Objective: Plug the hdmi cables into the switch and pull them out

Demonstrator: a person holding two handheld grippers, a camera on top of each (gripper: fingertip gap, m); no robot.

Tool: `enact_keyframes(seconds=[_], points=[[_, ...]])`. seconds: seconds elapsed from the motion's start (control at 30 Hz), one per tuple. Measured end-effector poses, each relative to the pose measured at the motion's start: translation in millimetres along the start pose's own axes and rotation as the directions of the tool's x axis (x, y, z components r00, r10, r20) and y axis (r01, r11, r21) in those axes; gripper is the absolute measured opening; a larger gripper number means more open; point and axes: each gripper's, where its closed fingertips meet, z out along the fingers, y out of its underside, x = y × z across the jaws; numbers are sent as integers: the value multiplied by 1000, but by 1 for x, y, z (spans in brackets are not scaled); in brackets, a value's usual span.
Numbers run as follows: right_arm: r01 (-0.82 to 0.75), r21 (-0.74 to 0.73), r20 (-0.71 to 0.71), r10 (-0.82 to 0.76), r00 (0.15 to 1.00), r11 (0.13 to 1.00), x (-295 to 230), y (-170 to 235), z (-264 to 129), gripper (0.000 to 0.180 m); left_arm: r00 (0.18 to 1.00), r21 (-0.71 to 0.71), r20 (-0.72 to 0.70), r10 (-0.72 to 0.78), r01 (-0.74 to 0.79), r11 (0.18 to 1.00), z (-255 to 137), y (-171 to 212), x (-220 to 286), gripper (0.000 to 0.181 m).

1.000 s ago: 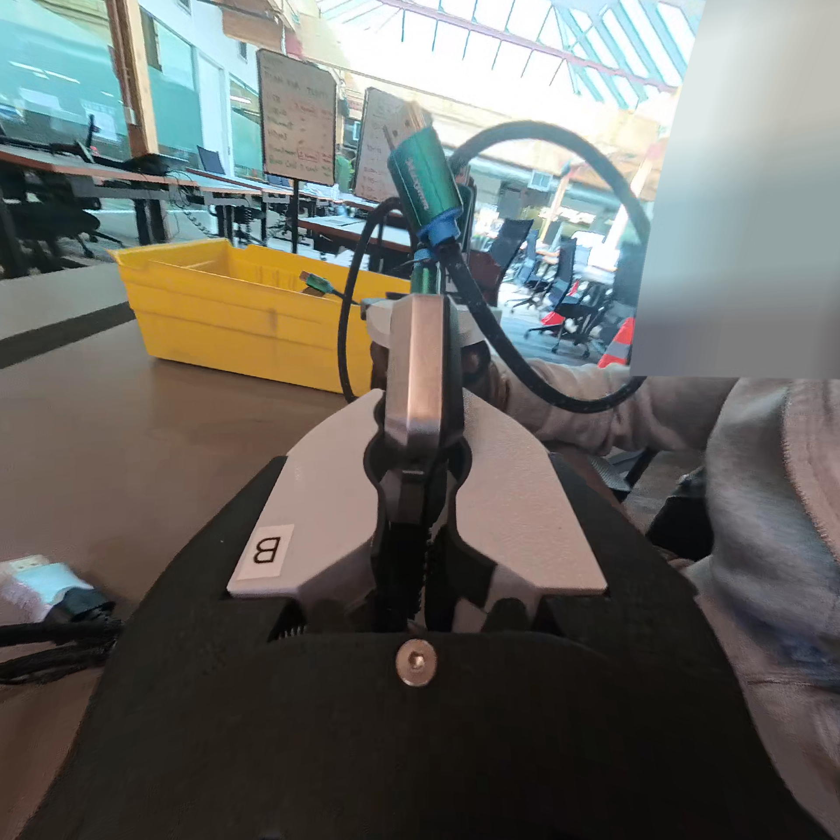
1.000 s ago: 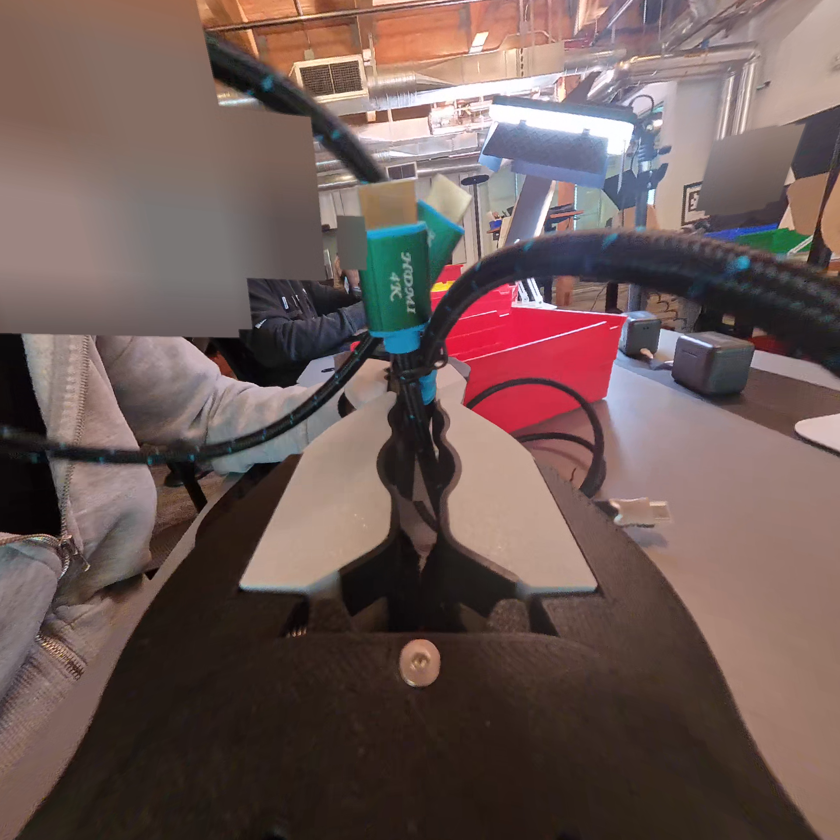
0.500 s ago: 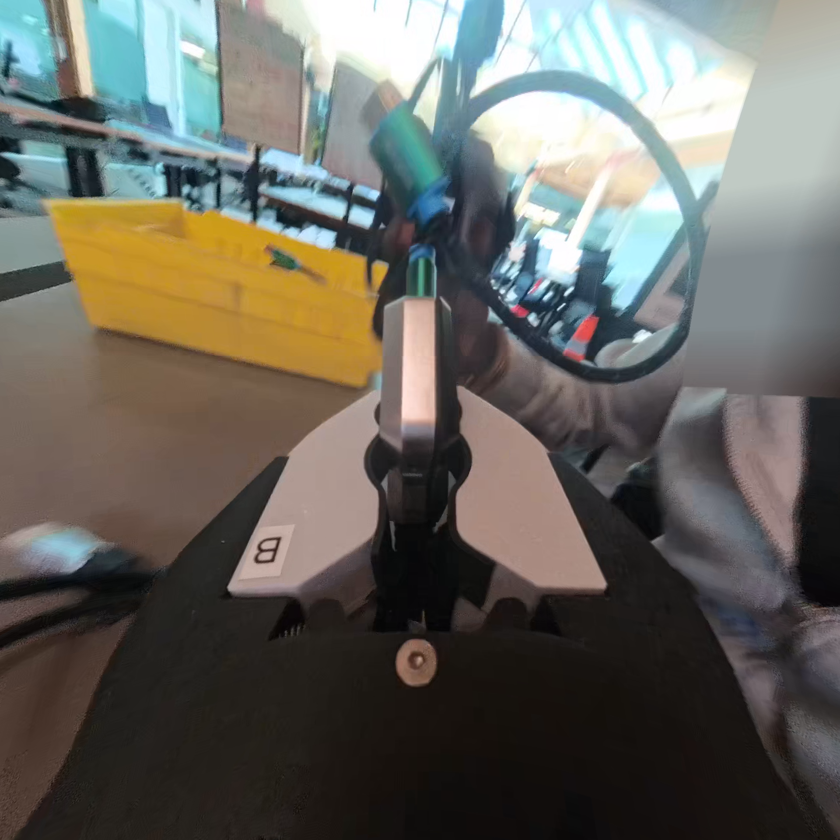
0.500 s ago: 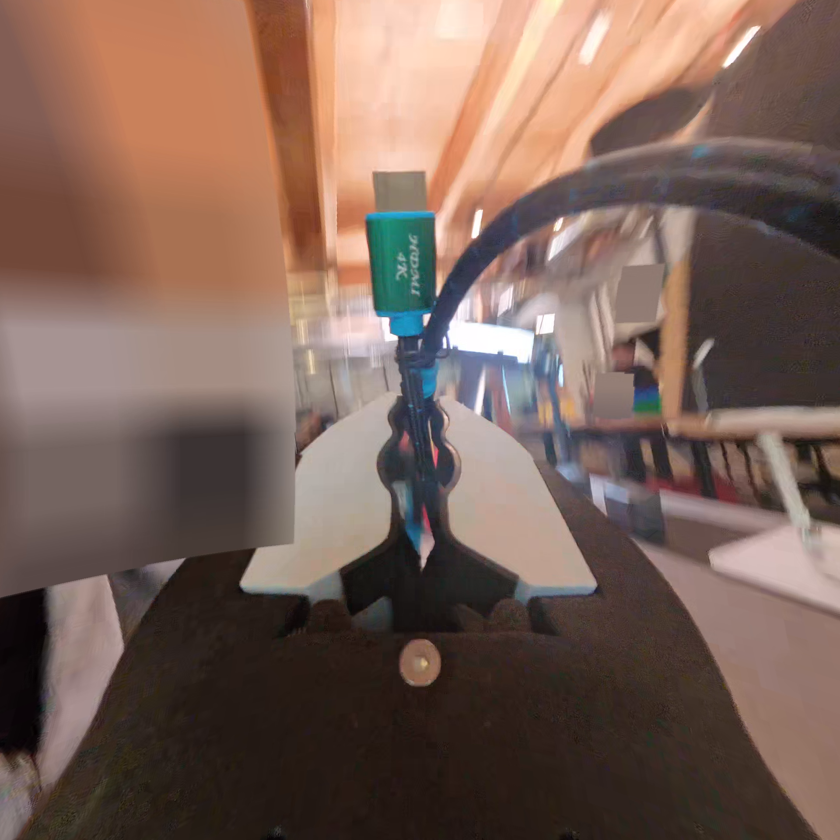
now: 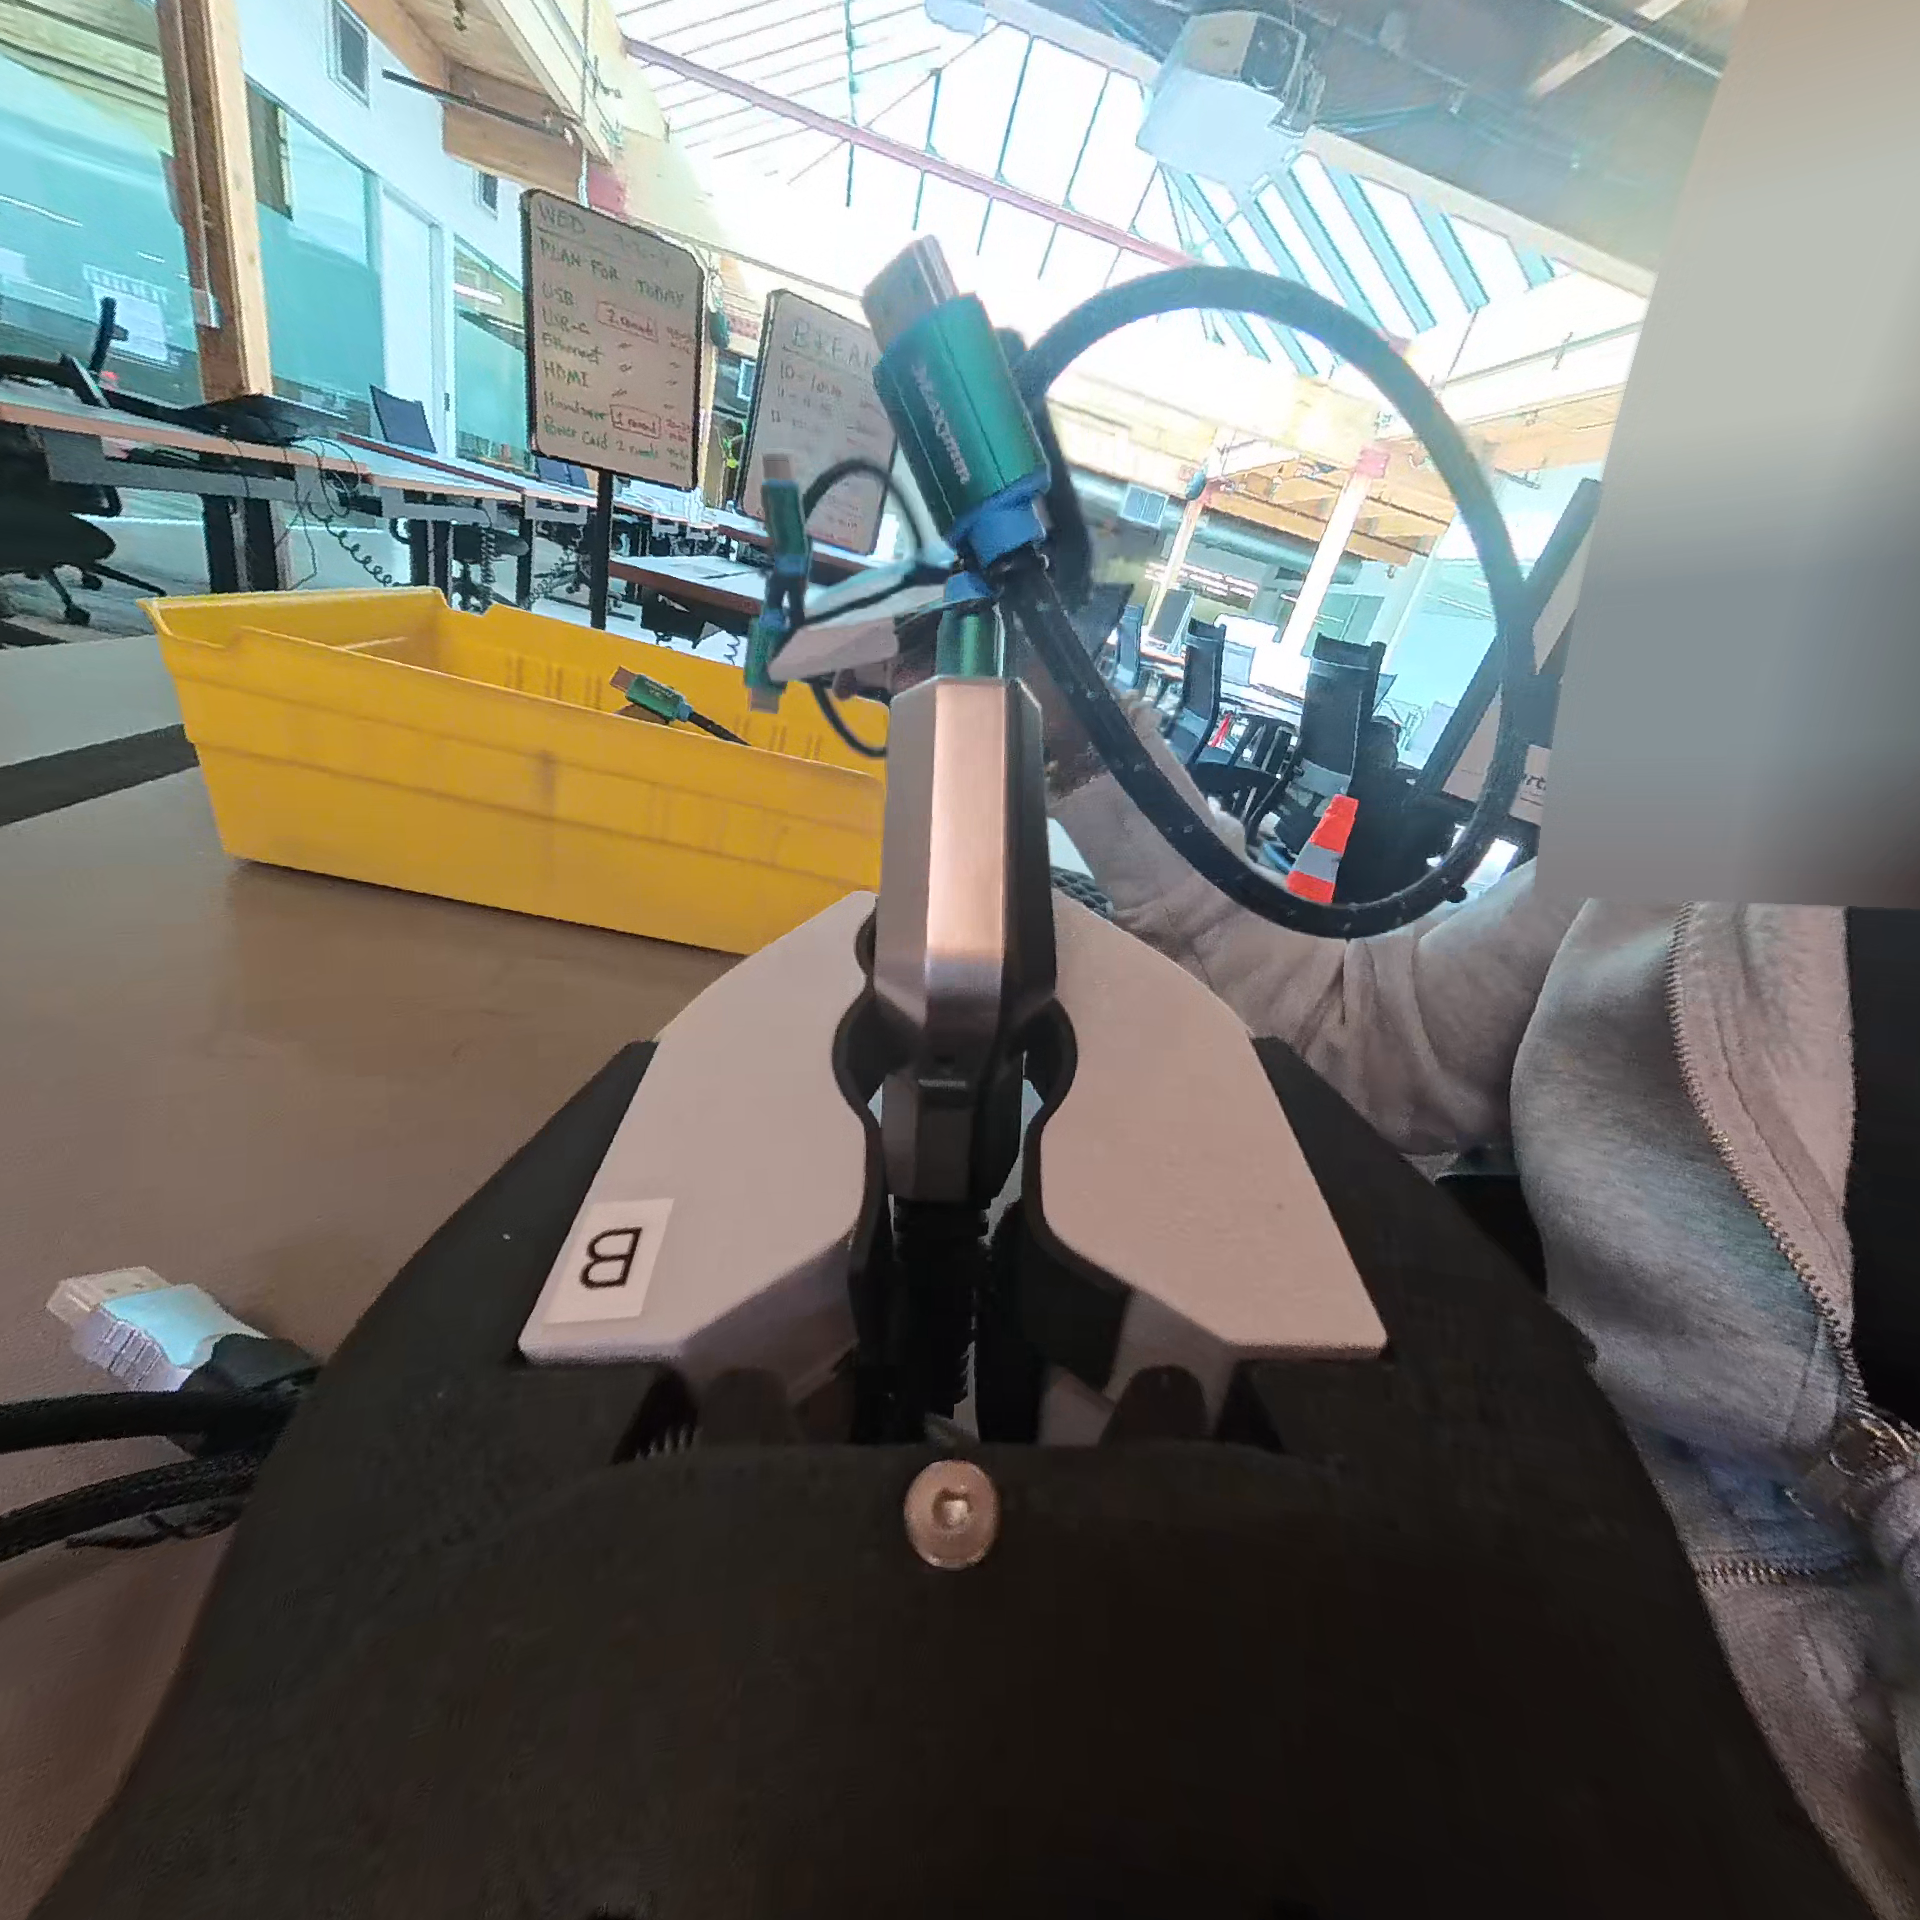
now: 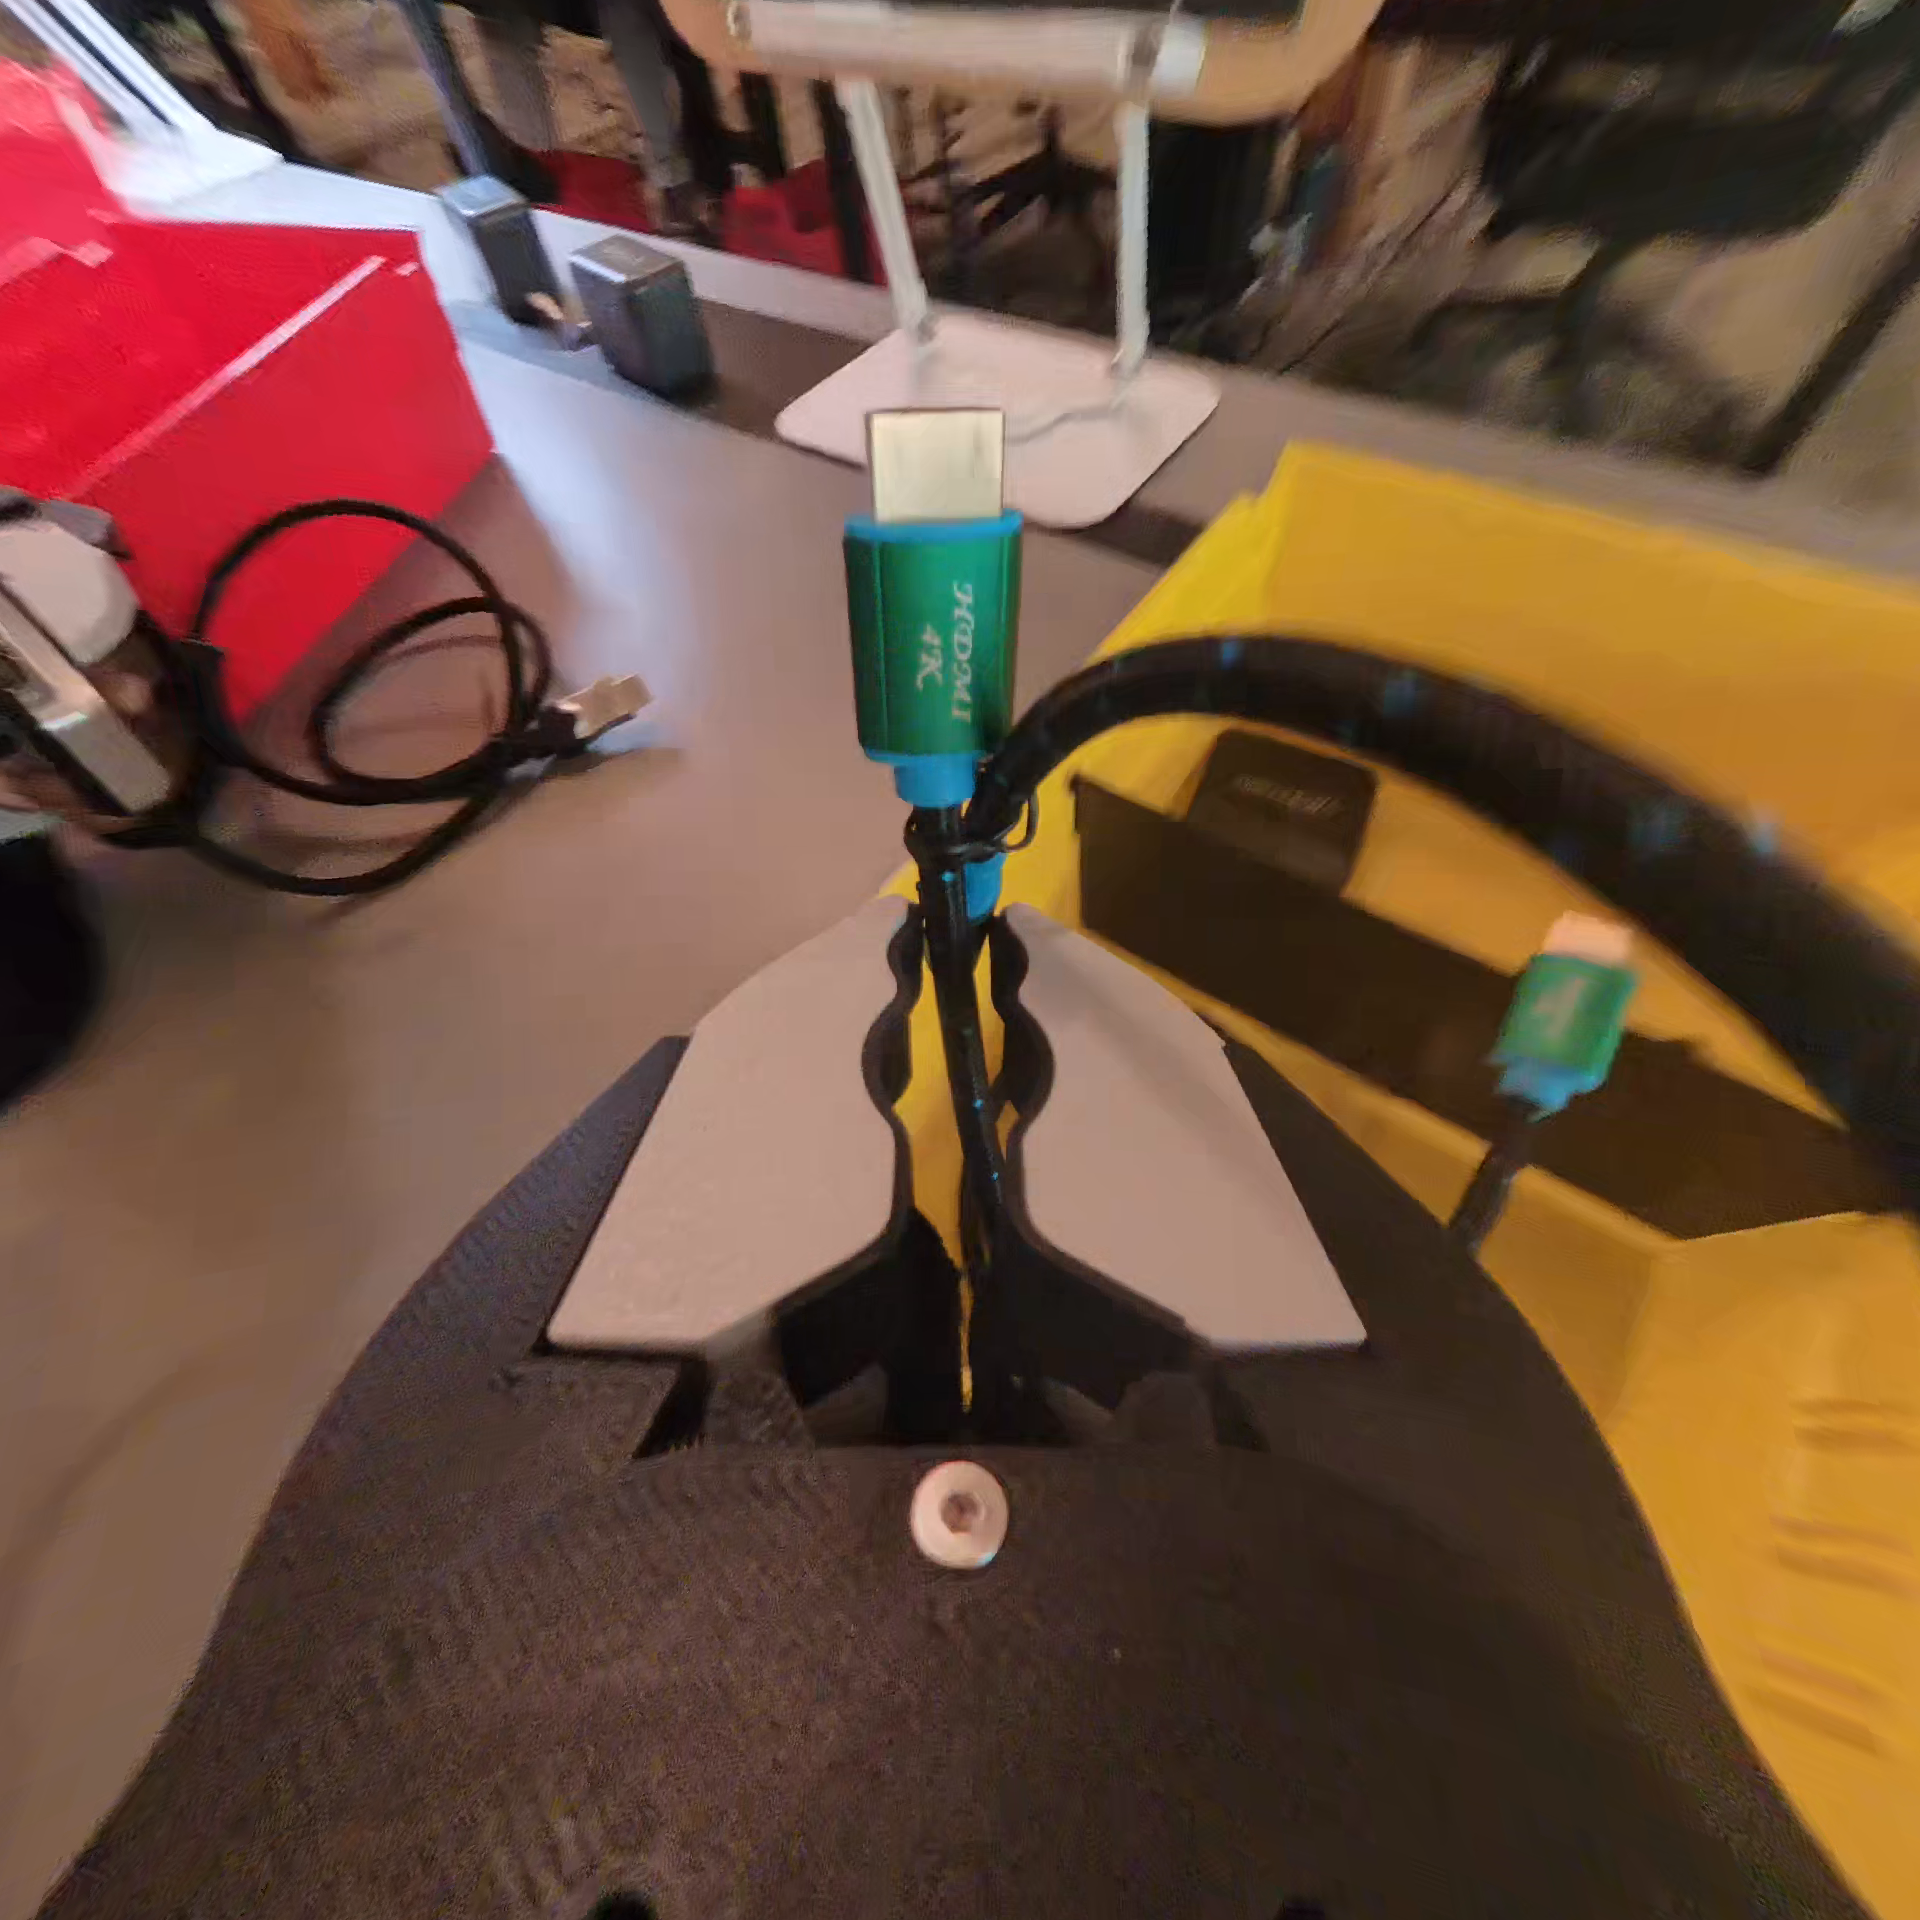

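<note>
My left gripper (image 5: 961,935) is shut on a grey metal HDMI switch (image 5: 961,831) and holds it upright above the table. A green plug (image 5: 971,644) sits at the switch's far end. A second green plug (image 5: 956,416) stands above it on a looping black braided cable (image 5: 1455,540). My right gripper (image 6: 956,920) is shut on a black cable just below its green HDMI plug (image 6: 930,644), which points forward. That cable's other green plug (image 6: 1569,1008) dangles over the yellow bin (image 6: 1558,644). The right gripper also shows small in the left wrist view (image 5: 842,634).
A red bin (image 6: 208,364) stands left. A coiled black cable (image 6: 416,707) lies on the grey table (image 6: 312,1039). A silver plug (image 5: 135,1330) lies beside my left gripper. A white stand base (image 6: 997,416), grey adapters (image 6: 644,322) and a person's grey sleeve (image 5: 1351,987) are nearby.
My right gripper has swung away from the switch with its cable and now hangs over the yellow bin. My left gripper still holds the switch, almost in place.
</note>
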Motion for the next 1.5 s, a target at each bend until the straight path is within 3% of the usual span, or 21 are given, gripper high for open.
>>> enact_keyframes(seconds=[0.13,0.2,0.27,0.4,0.5,0.57,0.63,0.7,0.77,0.83,0.93,1.03,1.13,1.2,1.23,1.37,1.5], points=[[-210,-198,51,224,973,958,17,48,6,14,1000,-6,-2,0,0,1000,0,1,0,22],[-249,-241,82,275,958,938,14,56,8,24,1000,-9,1,-1,1,1000,0,1,0,22],[-261,-187,16,268,963,947,25,47,11,28,1000,-14,3,1,-1,1000,1,2,-1,23],[-121,118,28,118,993,986,20,-4,6,7,1000,-14,-1,5,-5,1000,0,2,0,22],[-59,136,-27,63,998,989,26,-6,-1,11,1000,-19,1,4,-4,1000,1,3,0,23],[-14,130,-42,19,999,991,26,-5,-12,26,1000,-20,1,4,-3,1000,1,3,0,23],[14,69,-90,-8,996,998,28,2,-35,41,1000,-21,3,5,-5,1000,1,3,-1,22],[-15,-12,-255,12,967,1000,44,20,-60,58,1000,-23,10,11,-11,1000,1,4,-2,22],[-110,-69,-403,73,912,992,66,41,-73,61,1000,-25,17,15,-15,1000,1,4,-3,22],[-238,-129,-396,170,902,963,74,60,-61,58,1000,-25,16,15,-15,1000,1,4,-3,22],[-332,-323,-416,181,891,886,84,98,-42,35,1000,-27,16,14,-14,1000,1,5,-3,22],[-160,-299,-422,21,906,941,87,80,-42,8,1000,-30,13,13,-12,999,1,5,-2,23],[123,-22,-404,-121,907,992,76,22,-50,5,1000,-31,12,12,-12,999,1,5,-2,23],[277,151,-406,-196,893,949,69,-4,-54,6,1000,-32,11,13,-12,999,1,5,-2,23],[315,168,-405,-226,886,934,69,-6,-52,6,1000,-32,11,13,-13,999,1,5,-2,23],[268,44,-424,-225,877,962,90,22,-34,6,1000,-31,14,14,-13,999,1,5,-2,23],[265,-116,-530,-285,798,957,113,40,-30,13,1000,-32,16,15,-14,999,1,5,-2,23]])
